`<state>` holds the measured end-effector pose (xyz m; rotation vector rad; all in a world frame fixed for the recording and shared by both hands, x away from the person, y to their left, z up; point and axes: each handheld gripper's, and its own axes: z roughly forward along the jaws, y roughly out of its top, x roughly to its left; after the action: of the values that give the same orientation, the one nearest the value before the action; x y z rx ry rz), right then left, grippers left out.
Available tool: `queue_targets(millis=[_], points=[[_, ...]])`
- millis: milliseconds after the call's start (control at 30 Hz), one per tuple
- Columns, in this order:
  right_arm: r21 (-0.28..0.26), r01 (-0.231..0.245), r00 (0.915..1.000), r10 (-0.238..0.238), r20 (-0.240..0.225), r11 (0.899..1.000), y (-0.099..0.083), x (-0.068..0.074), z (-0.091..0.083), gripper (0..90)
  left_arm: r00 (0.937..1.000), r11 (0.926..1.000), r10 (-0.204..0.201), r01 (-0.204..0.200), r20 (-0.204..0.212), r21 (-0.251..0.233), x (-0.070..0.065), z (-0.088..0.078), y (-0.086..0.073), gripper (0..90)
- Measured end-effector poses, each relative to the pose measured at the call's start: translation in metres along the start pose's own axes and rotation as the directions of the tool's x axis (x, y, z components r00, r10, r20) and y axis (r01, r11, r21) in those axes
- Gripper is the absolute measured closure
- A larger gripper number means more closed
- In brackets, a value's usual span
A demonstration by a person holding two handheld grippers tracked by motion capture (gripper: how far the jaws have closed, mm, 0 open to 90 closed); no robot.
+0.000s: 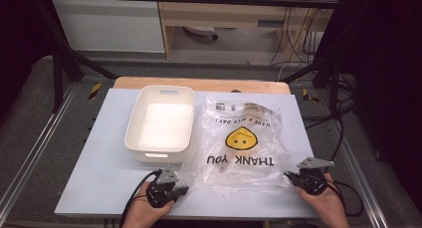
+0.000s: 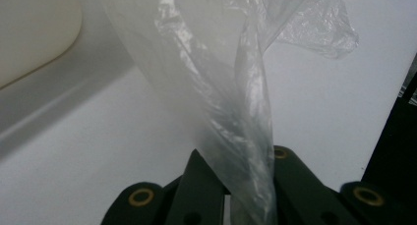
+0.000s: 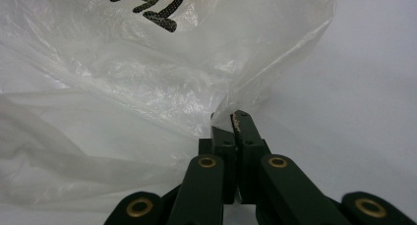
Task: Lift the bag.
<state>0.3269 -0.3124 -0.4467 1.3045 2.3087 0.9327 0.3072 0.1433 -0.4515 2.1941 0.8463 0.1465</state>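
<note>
Clear plastic is what both tongs are pinching: the left gripper (image 1: 180, 190) has a twisted handle of the bag (image 1: 239, 143) squeezed between its jaws near the table's (image 1: 99, 183) front edge, and the right gripper (image 1: 288, 177) is pressed together on a fold of the bag's other near corner, toward the front right corner. The bag lies flat between them, its printing facing away from the person, its far end reaching toward the back edge. Something pale seems to lie inside it, too faint to name. The white bin (image 1: 160, 122) sits just beside the bag on its left, toward the back, empty. To do this step well, I judge both grips should stay firm and level, since thin film slips and tears easily; lift evenly, and keep the mouth from sagging.
</note>
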Motion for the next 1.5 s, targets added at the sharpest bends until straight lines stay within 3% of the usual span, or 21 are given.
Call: queue_targets(millis=[100,267,433,567,733,867,967,1067,1133,1200,1267,1300,1367,1400,1500], points=[[-0.014,-0.007,0.9999,0.006,-0.015,1.0,-0.001,0.0,0.001,83.2,0.9994,0.9998,0.002,-0.002,-0.035,-0.017,0.0,-0.004,-0.001,80.9],[-0.064,-0.037,0.9993,0.037,-0.006,0.997,0.001,0.002,0.001,47.5,0.9959,0.9968,-0.031,0.025,-0.085,-0.075,0.002,-0.015,-0.002,58.9],[-0.143,-0.05,0.9985,0.053,0.016,0.988,0.006,0.005,-0.001,20.9,0.9914,0.9898,-0.052,0.035,-0.12,-0.138,0.001,-0.026,-0.002,36.5],[-0.207,-0.046,0.9981,0.054,0.031,0.977,0.014,0.007,-0.005,9.8,0.9874,0.9815,-0.074,0.047,-0.14,-0.186,0.0,-0.036,-0.003,17.7],[-0.273,-0.06,0.9968,0.072,0.034,0.96,0.024,0.01,-0.009,3.8,0.9815,0.9685,-0.108,0.068,-0.158,-0.24,0.007,-0.052,-0.005,9.7],[-0.32,-0.061,0.9963,0.077,0.038,0.945,0.029,0.012,-0.012,3.5,0.9709,0.9597,-0.143,0.089,-0.192,-0.267,0.018,-0.067,-0.01,10.6],[-0.34,-0.075,0.995,0.093,0.036,0.937,0.031,0.012,-0.013,3.6,0.9641,0.9448,-0.168,0.097,-0.206,-0.313,0.026,-0.08,-0.014,11.2],[-0.353,-0.077,0.9944,0.098,0.04,0.933,0.032,0.013,-0.013,3.6,0.9531,0.9334,-0.176,0.082,-0.246,-0.349,0.034,-0.094,-0.019,10.3],[-0.356,-0.078,0.9938,0.101,0.046,0.931,0.032,0.012,-0.012,3.8,0.9461,0.9171,-0.206,0.098,-0.25,-0.387,0.041,-0.102,-0.022,10.3],[-0.349,-0.079,0.9921,0.108,0.064,0.934,0.031,0.01,-0.011,4.2,0.9448,0.8985,-0.224,0.105,-0.239,-0.426,0.048,-0.11,-0.027,10.4],[-0.35,-0.095,0.9879,0.132,0.082,0.932,0.03,0.007,-0.011,5.0,0.9444,0.8879,-0.223,0.095,-0.241,-0.45,0.055,-0.118,-0.03,9.8],[-0.352,-0.103,0.9858,0.143,0.088,0.93,0.029,0.005,-0.011,5.2,0.9379,0.8844,-0.228,0.088,-0.261,-0.458,0.059,-0.122,-0.032,9.4],[-0.352,-0.113,0.9823,0.158,0.101,0.929,0.027,0.001,-0.01,5.6,0.9146,0.8872,-0.236,0.065,-0.328,-0.457,0.067,-0.129,-0.036,9.8],[-0.35,-0.116,0.9807,0.163,0.107,0.929,0.026,-0.001,-0.009,5.8,0.906,0.8844,-0.248,0.067,-0.343,-0.462,0.073,-0.132,-0.039,9.8],[-0.337,-0.132,0.9781,0.178,0.108,0.932,0.023,-0.005,-0.007,7.9,0.8843,0.8596,-0.317,0.115,-0.343,-0.498,0.09,-0.142,-0.048,9.9]])
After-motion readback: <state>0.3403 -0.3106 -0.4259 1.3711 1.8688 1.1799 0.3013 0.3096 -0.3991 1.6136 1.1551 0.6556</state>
